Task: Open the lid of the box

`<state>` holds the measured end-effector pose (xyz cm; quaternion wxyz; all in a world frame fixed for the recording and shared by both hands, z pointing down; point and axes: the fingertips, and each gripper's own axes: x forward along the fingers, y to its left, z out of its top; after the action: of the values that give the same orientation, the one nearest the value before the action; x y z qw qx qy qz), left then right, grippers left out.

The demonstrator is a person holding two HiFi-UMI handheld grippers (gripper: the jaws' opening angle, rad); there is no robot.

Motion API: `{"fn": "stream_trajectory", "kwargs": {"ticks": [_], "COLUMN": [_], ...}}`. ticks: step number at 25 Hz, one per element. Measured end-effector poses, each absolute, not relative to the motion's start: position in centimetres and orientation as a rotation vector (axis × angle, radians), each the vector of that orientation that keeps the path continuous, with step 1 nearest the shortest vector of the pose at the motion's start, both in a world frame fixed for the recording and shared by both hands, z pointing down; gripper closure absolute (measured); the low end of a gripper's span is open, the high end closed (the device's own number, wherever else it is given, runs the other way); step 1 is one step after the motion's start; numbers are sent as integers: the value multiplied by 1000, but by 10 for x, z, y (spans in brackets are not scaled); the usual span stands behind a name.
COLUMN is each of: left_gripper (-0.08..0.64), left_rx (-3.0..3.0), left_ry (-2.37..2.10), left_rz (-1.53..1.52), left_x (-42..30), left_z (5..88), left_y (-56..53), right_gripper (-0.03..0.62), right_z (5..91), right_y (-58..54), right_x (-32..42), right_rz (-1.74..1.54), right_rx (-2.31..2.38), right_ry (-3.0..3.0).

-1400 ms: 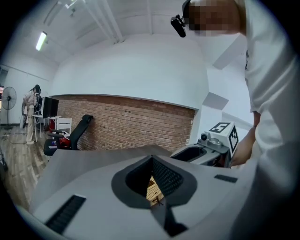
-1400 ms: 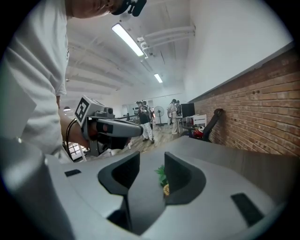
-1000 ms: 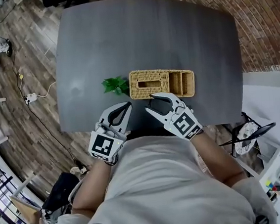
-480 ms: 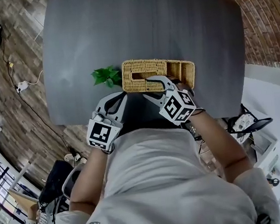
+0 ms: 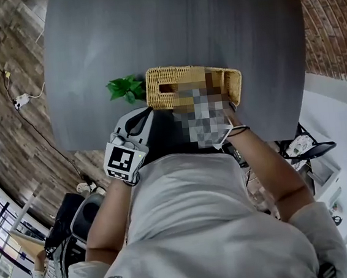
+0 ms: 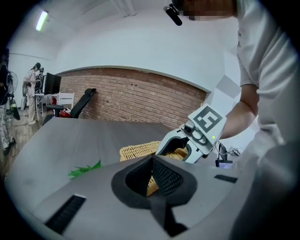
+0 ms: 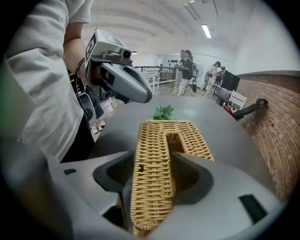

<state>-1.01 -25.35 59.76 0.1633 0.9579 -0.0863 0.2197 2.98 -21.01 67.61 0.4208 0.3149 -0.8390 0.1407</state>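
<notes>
Box: woven in straw-yellow wicker, banded weave.
Table: finished in dark grey, faintly streaked.
Plant: coloured bright green.
Left gripper: cased in pale grey, marked with black-and-white squares.
Wall: laid in red-brown brick.
Floor: planked in mixed browns.
Shirt: coloured off-white.

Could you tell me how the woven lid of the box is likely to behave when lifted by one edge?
The wicker lid is woven with a slot, so probably light for its size. The tight weave looks fairly stiff, though it may flex slightly. Its ribbed surface should resist slipping; the box beneath might slide along the smooth table.
</notes>
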Motion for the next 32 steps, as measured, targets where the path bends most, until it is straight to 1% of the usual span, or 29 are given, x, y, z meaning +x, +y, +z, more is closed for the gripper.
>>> {"fn": "stream_trajectory", "kwargs": {"ticks": [4, 9, 18, 27, 29, 31, 32], "left_gripper": [549, 549, 549, 549, 549, 549, 549], "left_rx": [2724, 2731, 2750, 2770, 2776, 2785, 2788], "left_ry": [-251, -250, -256, -255, -257, -259, -263], "left_rz": [631, 635, 616, 624, 618, 606, 603], "left_x": [-11, -12, -12, -16, -15, -14, -14], "left_z": [600, 599, 581, 573, 569, 563, 560], "left_y": [-254, -251, -249, -250, -252, -256, -258], "right_gripper": [339, 342, 344, 355, 372, 437, 448], "right_z": [680, 681, 673, 641, 627, 612, 606], "right_y": [-211, -210, -210, -217, -220, -224, -227], "right_x": [30, 30, 30, 36, 37, 38, 39], "right_rz": [267, 259, 358, 492, 497, 483, 472], "right_rx": [797, 792, 753, 666, 648, 633, 628], "right_ry": [-2064, -2058, -2088, -2175, -2200, -2217, -2219]}}
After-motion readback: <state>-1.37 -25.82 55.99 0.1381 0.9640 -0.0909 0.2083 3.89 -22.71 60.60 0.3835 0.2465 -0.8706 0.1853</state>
